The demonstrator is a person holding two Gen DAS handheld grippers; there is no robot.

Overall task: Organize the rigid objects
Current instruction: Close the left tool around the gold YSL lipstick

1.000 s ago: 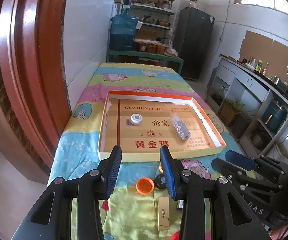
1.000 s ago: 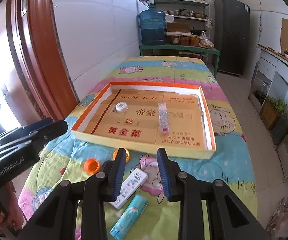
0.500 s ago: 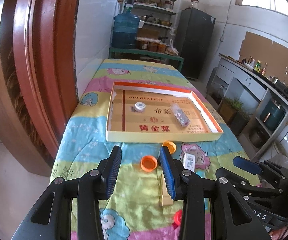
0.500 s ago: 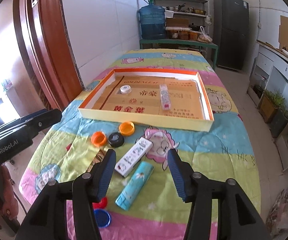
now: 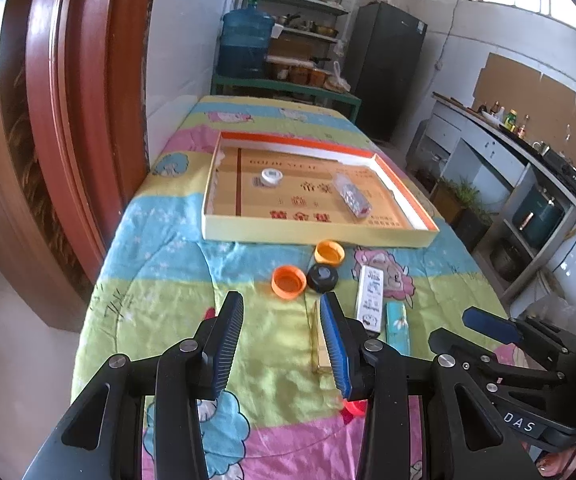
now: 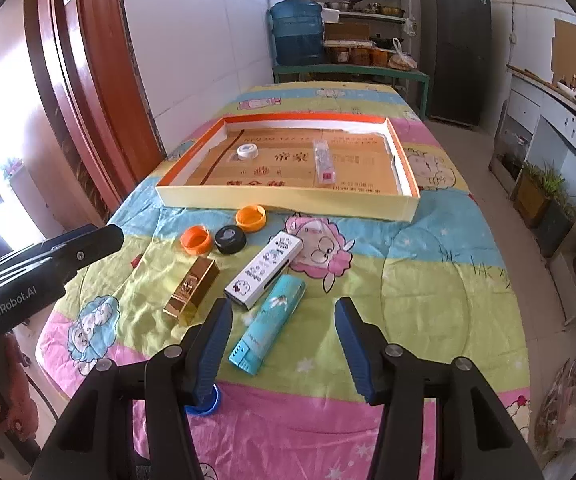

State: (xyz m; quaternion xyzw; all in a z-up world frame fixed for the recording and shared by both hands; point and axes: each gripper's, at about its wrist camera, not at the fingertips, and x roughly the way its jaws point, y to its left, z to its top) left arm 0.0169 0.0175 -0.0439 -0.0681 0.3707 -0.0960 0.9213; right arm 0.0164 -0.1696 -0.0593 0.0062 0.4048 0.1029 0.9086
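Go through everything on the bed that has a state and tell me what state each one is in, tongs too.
Left tongs: open, empty.
Right tongs: open wide, empty.
Shallow box: lidless, holding two items.
White cap: in the box.
Clear tube: lying flat in the box.
Orange caps: both hollow side up, outside the box.
Black cap: between them.
Gold bar: lying flat.
White box: lying flat.
Teal box: lying flat.

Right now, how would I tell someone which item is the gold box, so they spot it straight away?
Start at the shallow orange-rimmed tray on the cartoon quilt, then come toward the near edge, past the row of three bottle caps. The gold box lies just beyond the black cap, left of the white patterned box. It is the only shiny metallic item, bar-shaped with embossed lettering.
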